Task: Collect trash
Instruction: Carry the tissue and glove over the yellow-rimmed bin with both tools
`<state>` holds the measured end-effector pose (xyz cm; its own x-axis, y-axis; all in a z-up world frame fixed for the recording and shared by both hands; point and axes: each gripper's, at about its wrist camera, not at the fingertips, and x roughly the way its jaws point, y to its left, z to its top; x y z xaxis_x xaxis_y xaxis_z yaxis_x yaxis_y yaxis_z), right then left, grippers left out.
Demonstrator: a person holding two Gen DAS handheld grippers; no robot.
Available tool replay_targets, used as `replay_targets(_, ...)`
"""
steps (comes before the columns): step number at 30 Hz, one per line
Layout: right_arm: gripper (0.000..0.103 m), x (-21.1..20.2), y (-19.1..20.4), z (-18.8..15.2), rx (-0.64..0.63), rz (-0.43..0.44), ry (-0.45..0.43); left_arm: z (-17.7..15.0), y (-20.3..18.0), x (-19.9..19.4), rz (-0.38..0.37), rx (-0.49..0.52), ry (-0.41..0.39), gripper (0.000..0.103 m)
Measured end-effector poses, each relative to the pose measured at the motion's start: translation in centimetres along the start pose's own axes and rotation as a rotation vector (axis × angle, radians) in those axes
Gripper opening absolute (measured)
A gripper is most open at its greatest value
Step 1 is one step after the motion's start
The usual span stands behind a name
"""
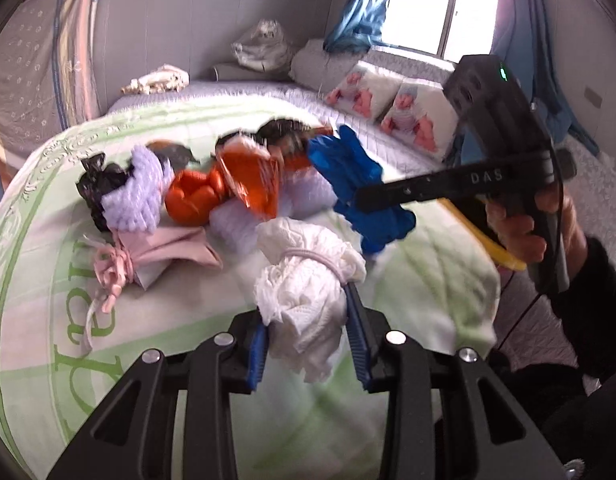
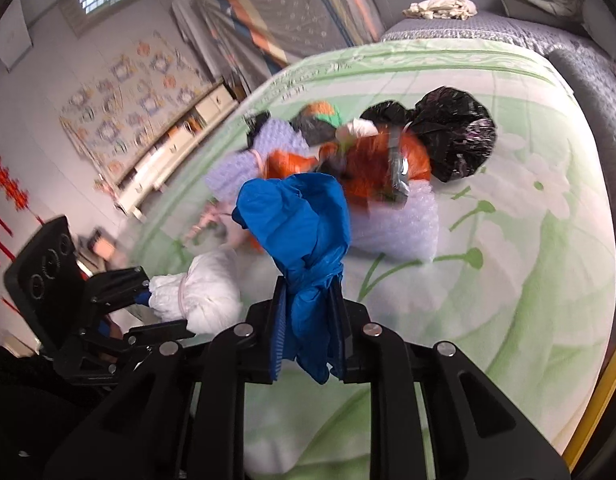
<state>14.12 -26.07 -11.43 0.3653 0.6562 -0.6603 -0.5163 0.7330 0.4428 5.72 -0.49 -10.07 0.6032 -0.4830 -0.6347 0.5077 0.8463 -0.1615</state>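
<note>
My left tool (image 1: pixel 308 336) is clamped on a white paper wad (image 1: pixel 308 280) tied with a pink band; my right tool (image 2: pixel 308 328) pinches a crumpled blue bag (image 2: pixel 300 232), both held just above the bed (image 2: pixel 528 260). So two pieces are in hand — I judge the collecting barely begun. Left on the green blanket, heaped together: an orange bag (image 1: pixel 196 196), a black bag (image 2: pixel 452 132), lilac foam wrap (image 1: pixel 136 196) and a pink tied bundle (image 1: pixel 156 256). I see no bin in either view.
</note>
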Motion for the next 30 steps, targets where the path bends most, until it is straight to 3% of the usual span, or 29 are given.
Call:
replay_targets(13,0.018,-11.8,-1.1,-2.7,0.132,0.038,-0.360,3.1,0.4,-3.4,0.031,-0.101,-0.175,0.033)
replay_targets(22,0.018,-15.2,0.1,-3.2,0.178,-0.015,-0.474,6.8,-1.7,-3.5,0.036,-0.056,-0.237,0.033)
replay_targets(30,0.018,-18.8,-0.1,-4.0,0.205,-0.078,-0.559,9.7,-4.4,-2.6,-0.017,-0.007,-0.255,0.033)
